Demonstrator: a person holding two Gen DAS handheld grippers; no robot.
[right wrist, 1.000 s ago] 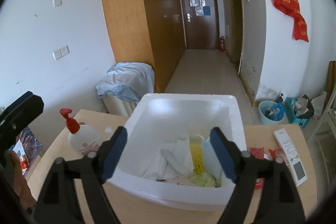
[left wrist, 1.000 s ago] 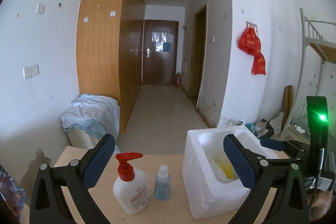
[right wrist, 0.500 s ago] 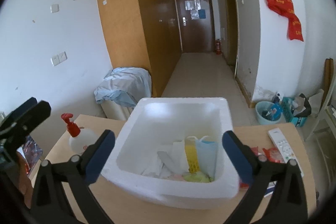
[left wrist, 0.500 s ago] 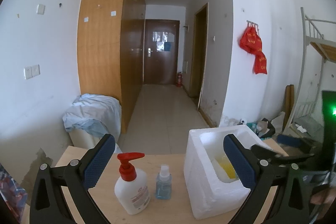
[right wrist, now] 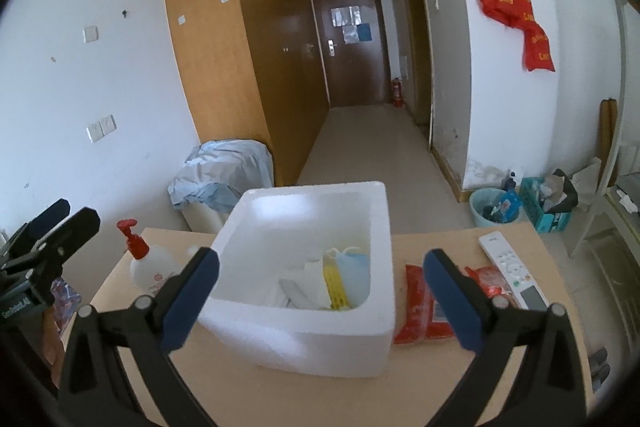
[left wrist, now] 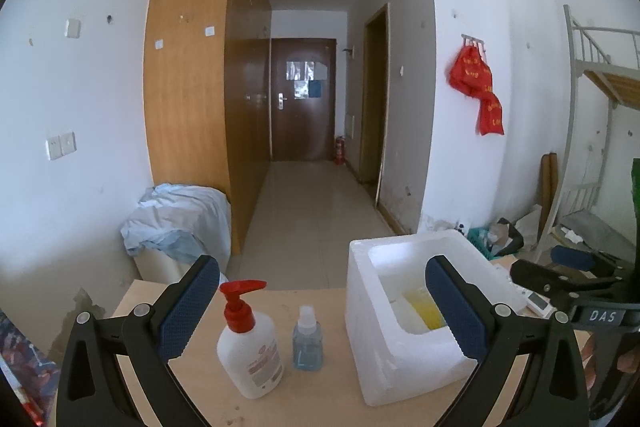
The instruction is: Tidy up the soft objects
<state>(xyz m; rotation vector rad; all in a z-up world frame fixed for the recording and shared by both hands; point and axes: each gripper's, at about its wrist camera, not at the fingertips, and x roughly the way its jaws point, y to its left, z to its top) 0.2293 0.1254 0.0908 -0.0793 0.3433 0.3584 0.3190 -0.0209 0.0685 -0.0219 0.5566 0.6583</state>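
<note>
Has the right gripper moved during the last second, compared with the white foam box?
Yes. The right gripper has pulled back and up from the foam box: its fingers were over the box's inside, and now stand wide open, outside its walls.

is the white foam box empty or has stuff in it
Not empty. The foam box is open-topped and holds soft items: a yellow piece, a light blue piece and white pieces.

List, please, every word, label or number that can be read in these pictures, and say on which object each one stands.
"DAS": white letters on the right gripper.
Label on the left gripper: too blurred.
Yellow characters on the red banners: unreadable.
Pump bottle label: too small.
Red packets and remote control: print illegible.
</note>
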